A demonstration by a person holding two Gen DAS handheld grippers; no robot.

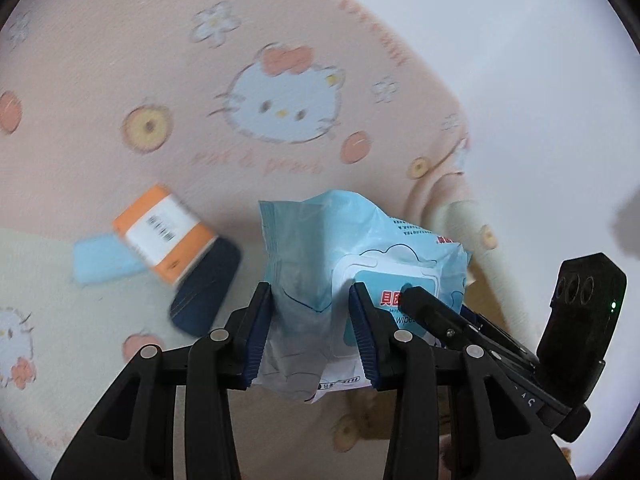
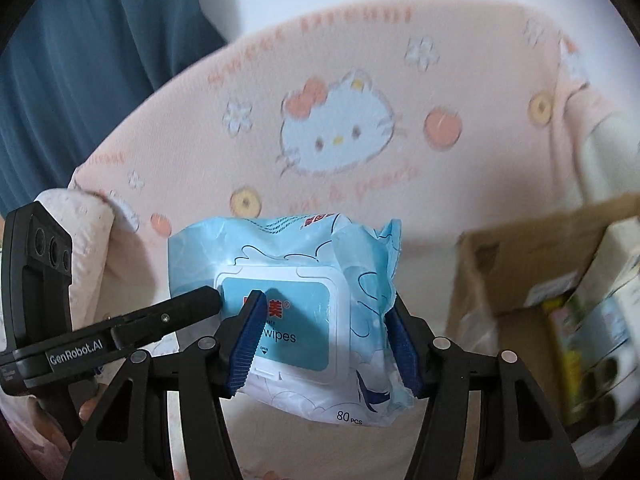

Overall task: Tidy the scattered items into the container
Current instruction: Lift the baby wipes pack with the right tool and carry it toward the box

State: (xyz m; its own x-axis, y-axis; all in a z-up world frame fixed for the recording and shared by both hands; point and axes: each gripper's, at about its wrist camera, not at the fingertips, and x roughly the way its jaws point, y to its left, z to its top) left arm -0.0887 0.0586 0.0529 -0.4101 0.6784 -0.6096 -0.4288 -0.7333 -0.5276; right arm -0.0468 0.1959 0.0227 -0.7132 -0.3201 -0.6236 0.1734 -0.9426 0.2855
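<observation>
Pack of wet wipes (image 2: 296,300), lid reading "wipes", corner "80 PCS", clamped between left hand-held gripper (image 1: 316,336) and right hand-held gripper (image 2: 324,340) above pink cartoon-cat bedsheet (image 1: 120,60). "GenRobot.AI" and cardboard box (image 2: 516,256) only in right view; orange barcoded box (image 1: 168,232) only in left.

We saw that the left gripper (image 1: 312,312) had matte black arms, round silver pivot pins and ribbed blue finger pads (image 1: 256,332). The right gripper (image 2: 324,332) matched it, with blue serrated pads (image 2: 244,344). At nine o'clock in the right wrist view, a black bar bore white "GenRobot.AI" lettering (image 2: 76,352) below a three-lens housing (image 2: 50,250).
</observation>
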